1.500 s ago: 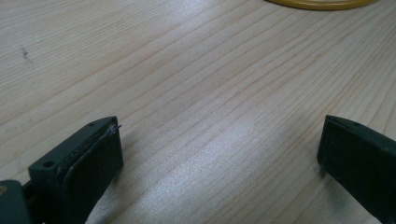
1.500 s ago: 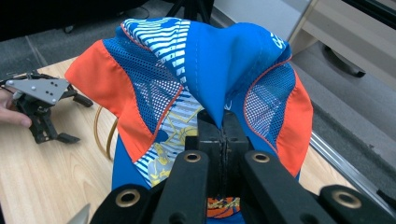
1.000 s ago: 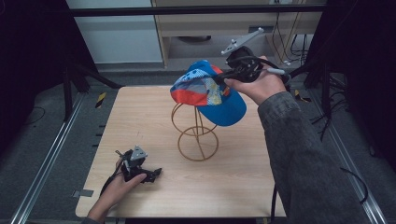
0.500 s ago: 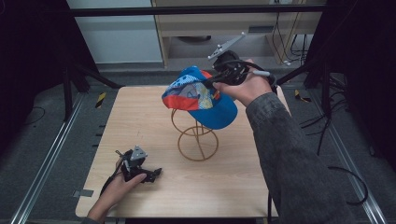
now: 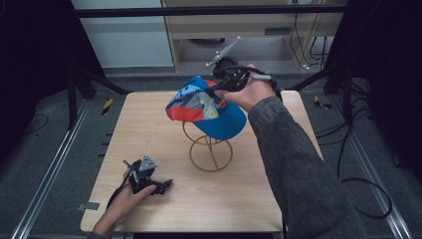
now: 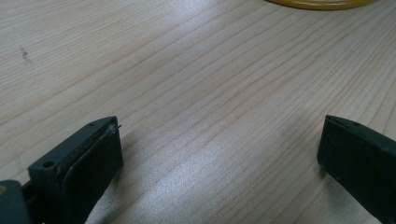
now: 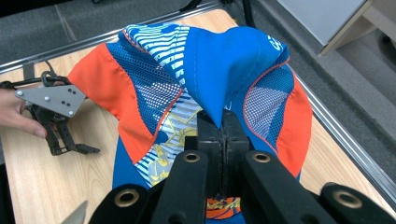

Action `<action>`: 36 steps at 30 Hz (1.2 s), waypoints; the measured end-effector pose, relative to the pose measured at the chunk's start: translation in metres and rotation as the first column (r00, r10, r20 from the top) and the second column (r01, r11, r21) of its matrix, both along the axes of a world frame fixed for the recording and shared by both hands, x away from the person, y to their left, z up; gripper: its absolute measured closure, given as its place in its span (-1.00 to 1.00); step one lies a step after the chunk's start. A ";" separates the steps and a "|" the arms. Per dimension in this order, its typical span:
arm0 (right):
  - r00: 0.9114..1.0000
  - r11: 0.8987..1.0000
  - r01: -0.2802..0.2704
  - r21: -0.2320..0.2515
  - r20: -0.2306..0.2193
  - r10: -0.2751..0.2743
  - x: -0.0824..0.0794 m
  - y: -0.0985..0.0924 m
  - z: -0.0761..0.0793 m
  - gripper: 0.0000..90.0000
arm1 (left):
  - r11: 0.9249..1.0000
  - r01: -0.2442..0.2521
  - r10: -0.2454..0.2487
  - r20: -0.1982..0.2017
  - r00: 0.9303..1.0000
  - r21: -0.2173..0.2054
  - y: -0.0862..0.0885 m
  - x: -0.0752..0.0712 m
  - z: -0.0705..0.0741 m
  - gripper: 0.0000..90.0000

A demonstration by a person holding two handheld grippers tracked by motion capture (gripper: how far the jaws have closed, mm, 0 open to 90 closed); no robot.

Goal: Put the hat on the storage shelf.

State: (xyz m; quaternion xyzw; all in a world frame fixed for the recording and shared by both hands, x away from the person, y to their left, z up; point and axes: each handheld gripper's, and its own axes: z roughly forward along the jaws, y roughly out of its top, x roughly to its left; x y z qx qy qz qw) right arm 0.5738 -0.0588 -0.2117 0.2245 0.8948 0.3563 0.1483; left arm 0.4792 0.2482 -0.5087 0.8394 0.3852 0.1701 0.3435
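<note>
A blue, orange and white patterned cap (image 5: 206, 107) (image 7: 205, 79) hangs above the gold wire stand (image 5: 210, 148) near the table's middle. My right gripper (image 5: 219, 90) (image 7: 222, 126) is shut on the cap's fabric, holding it up from the far right. My left gripper (image 5: 164, 185) (image 6: 219, 154) rests low on the wooden table (image 5: 149, 129) near the front left edge, jaws wide apart with only bare wood between them. The left gripper also appears at the left of the right gripper view (image 7: 70, 144). The stand's upper part is hidden under the cap.
The gold stand's round base (image 6: 322, 3) lies a short way beyond my left gripper. Dark frame legs (image 5: 74, 84) stand at the far left and right of the table. A cabinet (image 5: 229, 30) sits behind the table, and metal floor rails (image 5: 45, 184) run along both sides.
My right gripper has carried the cap leftward and slightly down, toward the top of the wire stand. The left gripper has stayed in place on the table.
</note>
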 end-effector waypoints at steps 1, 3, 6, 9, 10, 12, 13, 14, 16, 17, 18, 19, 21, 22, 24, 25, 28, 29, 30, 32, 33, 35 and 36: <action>1.000 1.000 -0.005 -0.005 -0.002 0.005 0.001 0.002 -0.001 0.99 | 1.000 0.000 0.000 0.000 1.000 0.000 0.000 0.000 0.000 -1.00; 1.000 1.000 -0.009 -0.002 -0.008 0.009 0.002 0.005 -0.003 0.99 | 1.000 0.000 0.000 0.000 1.000 0.000 0.000 0.000 0.000 -1.00; 1.000 1.000 -0.014 -0.009 -0.013 0.014 0.003 0.008 -0.004 0.99 | 1.000 0.000 0.000 0.000 1.000 0.000 0.000 0.000 0.000 -1.00; 1.000 1.000 -0.016 -0.014 -0.015 0.015 0.004 0.010 -0.006 0.99 | 1.000 0.000 0.000 0.000 1.000 0.000 0.000 0.000 0.000 -1.00; 1.000 1.000 -0.017 -0.015 -0.015 0.017 0.005 0.011 -0.007 0.99 | 1.000 0.000 0.000 0.000 1.000 0.000 0.000 0.000 0.000 -1.00; 1.000 1.000 -0.020 -0.020 -0.019 0.020 0.005 0.013 -0.009 0.99 | 1.000 0.000 0.000 0.000 1.000 0.000 0.000 0.000 0.000 -1.00; 1.000 1.000 -0.022 -0.020 -0.020 0.021 0.005 0.013 -0.010 0.99 | 1.000 0.000 0.000 0.000 1.000 -0.001 0.000 0.000 0.000 -1.00; 1.000 1.000 -0.022 -0.021 -0.022 0.022 0.005 0.013 -0.010 0.99 | 1.000 0.000 0.000 0.000 1.000 0.000 0.000 0.000 0.000 -1.00; 0.999 1.000 -0.022 -0.018 -0.024 0.022 0.005 0.014 -0.012 0.99 | 1.000 0.000 0.000 0.000 1.000 0.000 0.000 0.000 0.000 -1.00; 0.999 1.000 -0.022 -0.018 -0.026 0.022 0.005 0.014 -0.013 0.99 | 1.000 0.000 0.000 0.000 1.000 0.000 0.000 0.000 0.000 -1.00; 0.999 1.000 -0.024 -0.017 -0.028 0.023 0.005 0.015 -0.013 0.99 | 1.000 0.000 0.000 0.000 1.000 0.000 0.000 0.000 0.000 -1.00; 0.999 1.000 -0.024 -0.017 -0.028 0.023 0.005 0.015 -0.013 0.99 | 1.000 0.000 0.000 0.000 1.000 0.000 0.000 0.000 0.000 -1.00; 0.999 1.000 -0.026 -0.013 -0.028 0.026 0.005 0.016 -0.014 0.99 | 1.000 0.000 0.000 0.000 1.000 0.000 0.000 0.000 0.000 -1.00; 0.999 1.000 -0.027 -0.014 -0.028 0.027 0.005 0.016 -0.014 0.99 | 1.000 0.000 0.000 0.000 1.000 0.000 0.000 0.000 0.000 -1.00; 0.999 0.999 -0.029 -0.015 -0.030 0.028 0.005 0.016 -0.015 0.98 | 1.000 0.000 0.000 0.000 1.000 0.000 0.000 0.000 0.000 -1.00; 0.999 0.999 -0.029 -0.014 -0.029 0.028 0.005 0.016 -0.015 0.98 | 1.000 0.000 0.000 0.000 1.000 0.000 0.000 0.000 0.000 -1.00; 0.999 0.999 -0.030 -0.020 -0.030 0.030 0.005 0.017 -0.017 0.98 | 1.000 0.000 0.000 0.000 1.000 0.000 0.000 0.000 0.000 -1.00; 0.999 0.999 -0.029 -0.019 -0.031 0.029 0.005 0.018 -0.017 0.98 | 1.000 0.000 0.000 0.000 1.000 0.000 0.000 0.000 0.000 -1.00; 0.999 0.999 -0.029 -0.020 -0.029 0.029 0.005 0.018 -0.017 0.98 | 1.000 0.000 0.000 0.000 1.000 -0.001 0.000 0.000 0.000 -1.00; 0.999 0.999 -0.030 -0.018 -0.030 0.030 0.005 0.017 -0.017 0.98 | 1.000 0.000 0.000 0.000 1.000 0.000 0.000 0.000 0.000 -1.00; 0.999 0.999 -0.029 -0.016 -0.031 0.029 0.005 0.017 -0.017 0.98 | 1.000 0.000 0.000 0.000 1.000 -0.001 0.000 0.000 0.000 -1.00; 0.999 0.999 -0.028 -0.016 -0.032 0.028 0.005 0.017 -0.018 0.98 | 1.000 0.000 0.000 0.000 1.000 0.000 0.000 0.000 0.000 -1.00; 0.999 0.999 -0.030 -0.017 -0.032 0.030 0.005 0.017 -0.018 0.97 | 1.000 0.000 0.000 0.000 1.000 0.000 0.000 0.000 0.000 -1.00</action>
